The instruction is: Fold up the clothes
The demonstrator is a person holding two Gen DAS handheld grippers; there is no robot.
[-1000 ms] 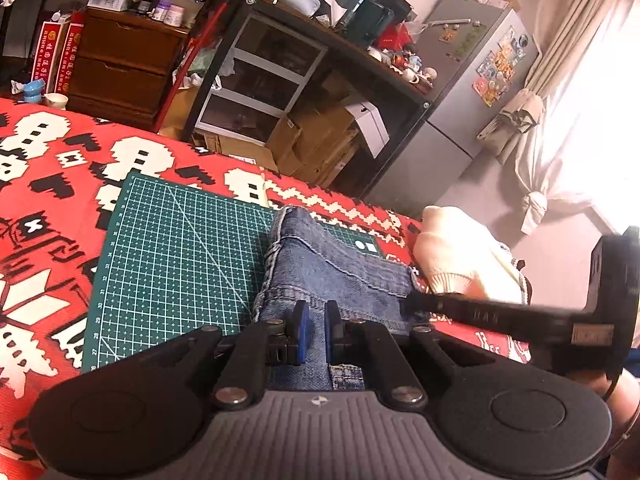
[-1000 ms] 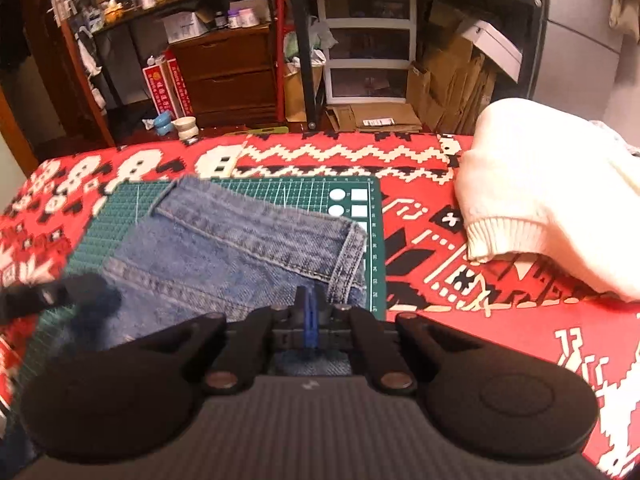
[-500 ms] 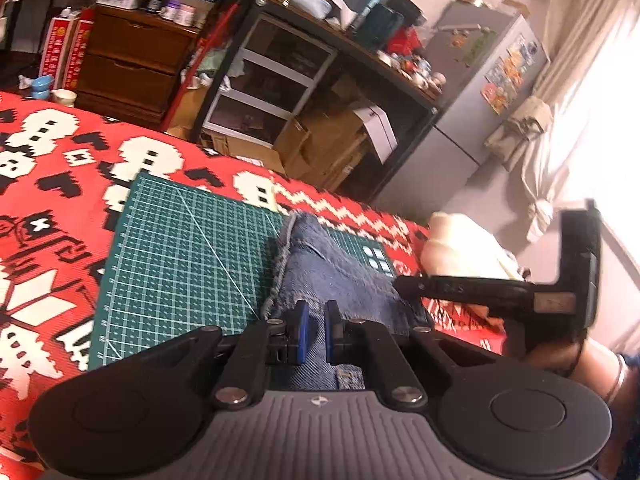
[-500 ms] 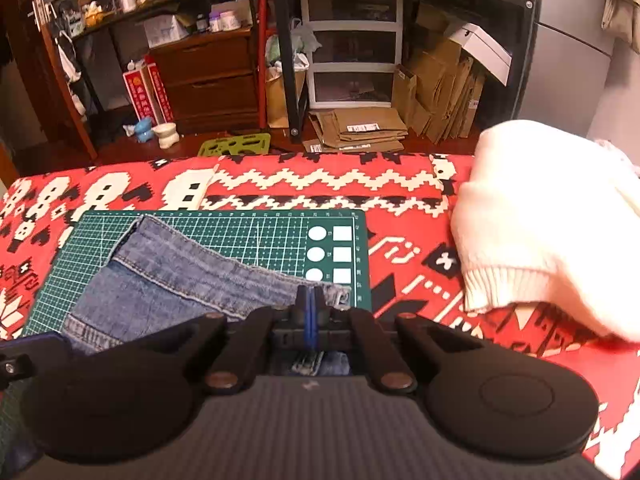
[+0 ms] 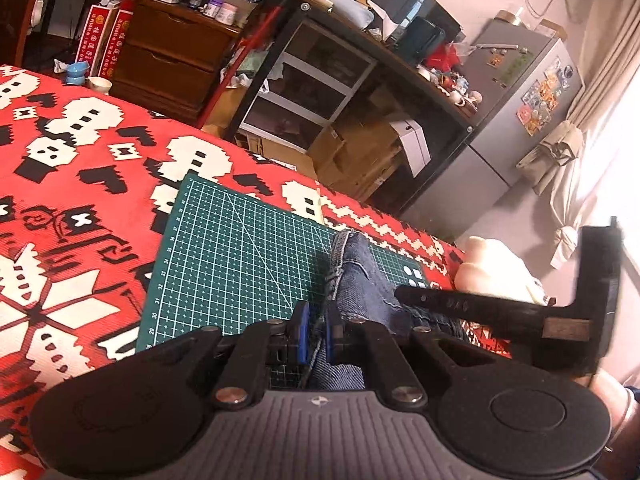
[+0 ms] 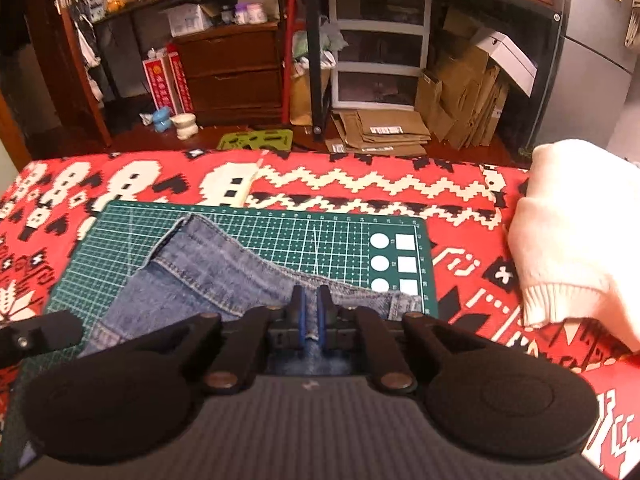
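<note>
Both grippers held denim: left gripper (image 5: 316, 334) and right gripper (image 6: 311, 316) each had jaws clenched on a near edge of the jeans (image 6: 208, 276), which lay partly lifted over the green cutting mat (image 6: 280, 228) on the red patterned cloth (image 6: 340, 184). Cream sweater (image 6: 576, 240) sat apart at right. Judged mid-fold: both edges wanted level, equal tension, hem kept square to the grid.

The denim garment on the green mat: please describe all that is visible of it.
The denim garment is blue, faded, with pale stitched seams and a hemmed edge. It lies partly lifted and creased across the green cutting mat. The left gripper and the right gripper each pinch its near edge.
</note>
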